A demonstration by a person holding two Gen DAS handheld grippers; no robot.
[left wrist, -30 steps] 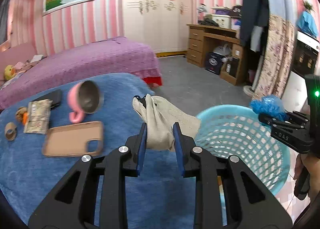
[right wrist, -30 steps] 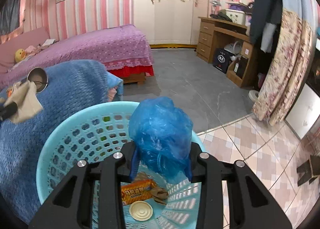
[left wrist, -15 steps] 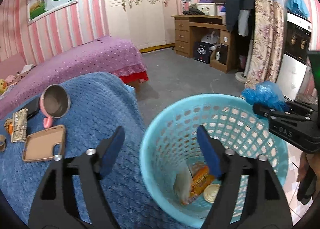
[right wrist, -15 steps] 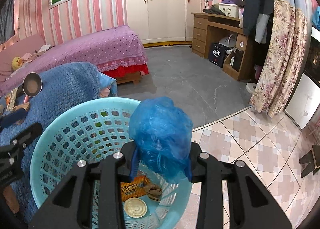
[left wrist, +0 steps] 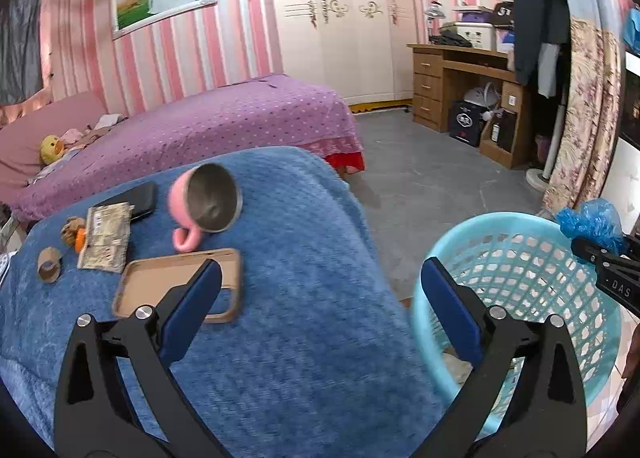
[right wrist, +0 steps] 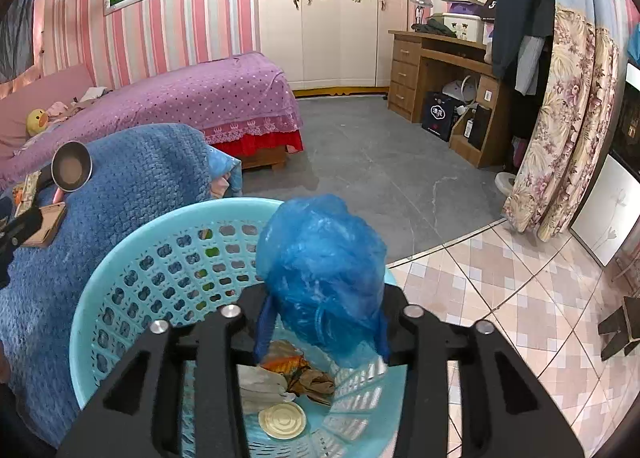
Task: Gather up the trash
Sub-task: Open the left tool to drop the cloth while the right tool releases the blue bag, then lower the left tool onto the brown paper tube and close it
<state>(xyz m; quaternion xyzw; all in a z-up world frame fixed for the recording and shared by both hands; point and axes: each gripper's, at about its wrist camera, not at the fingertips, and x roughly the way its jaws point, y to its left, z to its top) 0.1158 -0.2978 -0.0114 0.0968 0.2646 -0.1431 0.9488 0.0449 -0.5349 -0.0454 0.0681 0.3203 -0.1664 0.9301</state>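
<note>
The left tool [left wrist: 320, 284] had just opened wide and held nothing. The right tool [right wrist: 322, 332] was loosening on the crumpled blue plastic bag [right wrist: 324, 274], above the round light-blue plastic basket [right wrist: 120, 290]. It looked ready to drop; next trash probably lay at ten o'clock on the tabletop [left wrist: 304, 250].

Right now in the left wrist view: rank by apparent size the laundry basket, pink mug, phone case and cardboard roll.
1. laundry basket, though it sits nearest the camera
2. phone case
3. pink mug, close to the case, so unsure
4. cardboard roll
</note>
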